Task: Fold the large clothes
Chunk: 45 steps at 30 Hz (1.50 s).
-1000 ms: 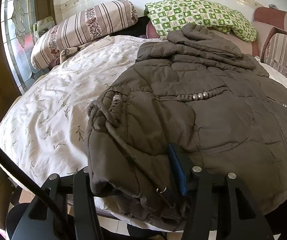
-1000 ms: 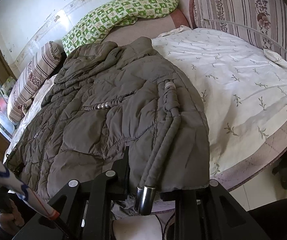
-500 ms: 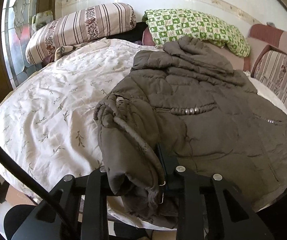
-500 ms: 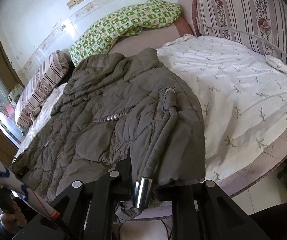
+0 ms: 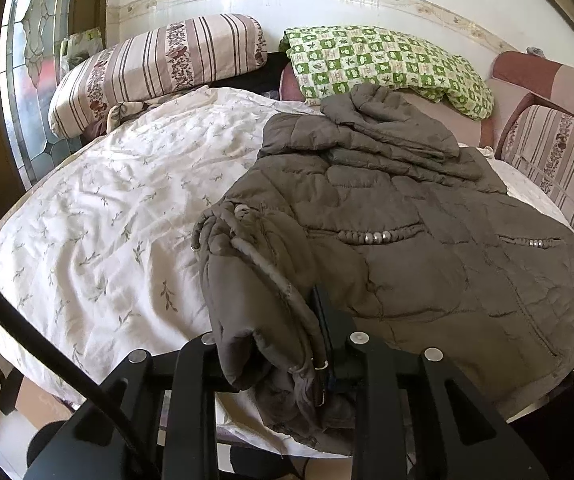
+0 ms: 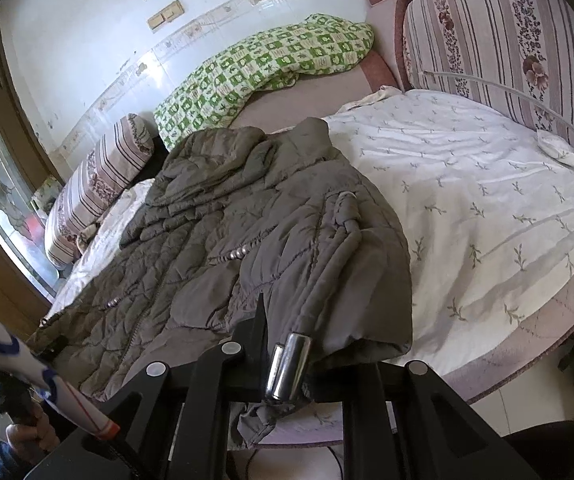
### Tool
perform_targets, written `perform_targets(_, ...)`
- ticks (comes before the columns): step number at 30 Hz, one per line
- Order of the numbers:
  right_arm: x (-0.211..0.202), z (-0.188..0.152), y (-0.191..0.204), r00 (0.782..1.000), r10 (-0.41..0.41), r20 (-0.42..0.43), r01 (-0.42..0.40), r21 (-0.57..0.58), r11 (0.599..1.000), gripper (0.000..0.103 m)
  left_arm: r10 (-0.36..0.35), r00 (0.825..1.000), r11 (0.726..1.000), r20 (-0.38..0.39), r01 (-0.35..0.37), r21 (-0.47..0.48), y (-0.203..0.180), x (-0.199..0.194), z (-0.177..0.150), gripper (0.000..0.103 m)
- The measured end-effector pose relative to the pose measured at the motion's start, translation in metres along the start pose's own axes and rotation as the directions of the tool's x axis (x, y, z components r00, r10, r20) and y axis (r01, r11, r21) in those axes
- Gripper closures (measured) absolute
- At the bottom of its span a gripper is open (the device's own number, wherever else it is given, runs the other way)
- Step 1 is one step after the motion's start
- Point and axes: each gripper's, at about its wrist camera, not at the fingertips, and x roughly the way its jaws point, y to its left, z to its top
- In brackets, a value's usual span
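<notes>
Hem now higher, one jacket in two clamped tongs.

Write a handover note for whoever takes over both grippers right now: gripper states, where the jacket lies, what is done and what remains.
Left gripper: jaws shut on the jacket's near hem, at a bunched corner.
Right gripper: jaws shut on the jacket hem beside the metal cord tip.
Jacket: lies front up on the white bedsheet, hood toward the pillows, hem at the bed's near edge. Both sides look folded in already.
Left to do: probably carry the hem up toward the hood to fold it in half, then release and smooth.
</notes>
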Motion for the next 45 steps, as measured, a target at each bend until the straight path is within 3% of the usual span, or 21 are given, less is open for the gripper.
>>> perform_targets(11, -0.011, 0.033, 0.014, 0.998, 0.039, 0.044, -0.038, -0.028, 0.999, 0.089, -0.046, 0.999, 0.999, 0.006, 0.046, -0.002, 0.002, -0.010, 0.033, 0.077)
perform_targets(32, -0.016, 0.081, 0.041, 0.993, 0.070, 0.096, -0.060, -0.107, 0.993, 0.089, -0.116, 0.993, 0.993, -0.027, 0.115, -0.025, 0.010, -0.008, 0.067, 0.077)
perform_targets(45, -0.008, 0.115, 0.056, 0.988, 0.093, 0.121, -0.074, -0.151, 0.986, 0.089, -0.152, 0.988, 0.987, -0.032, 0.154, 0.047, 0.010, -0.007, 0.092, 0.077)
